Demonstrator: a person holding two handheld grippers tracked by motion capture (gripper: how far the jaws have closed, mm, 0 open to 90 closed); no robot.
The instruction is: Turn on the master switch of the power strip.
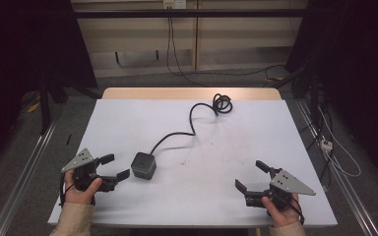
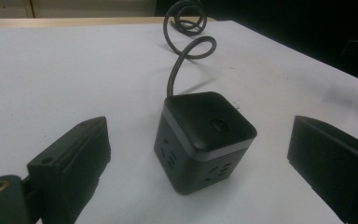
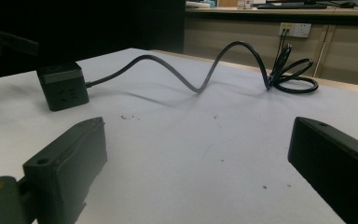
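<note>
Socket cube (image 1: 143, 165): black, sits on the white table (image 1: 226, 196) left of centre, just ahead of the left claw; nothing touches it.
Cube up close: in the left gripper view the cube (image 2: 205, 140) stands between the lines of the two jaws but beyond their tips, one corner turned toward the camera, socket slots on the two near faces, a round button on top.
Left claw (image 1: 115, 166): wide open, holds nothing, jaws pointing at the cube; a hand (image 1: 81, 189) grips it near the table's front left edge.
Right claw (image 1: 252, 176): wide open, holds nothing, low over the table at front right, well apart from the cube; a hand (image 1: 281, 211) grips it.
Right gripper view: the cube (image 3: 63, 86) lies far off at the left, past bare table.
Cord (image 1: 193, 120): black, leaves the cube's far side, curves up off the table in a loop and ends in a coil (image 1: 222, 103) near the far edge.
</note>
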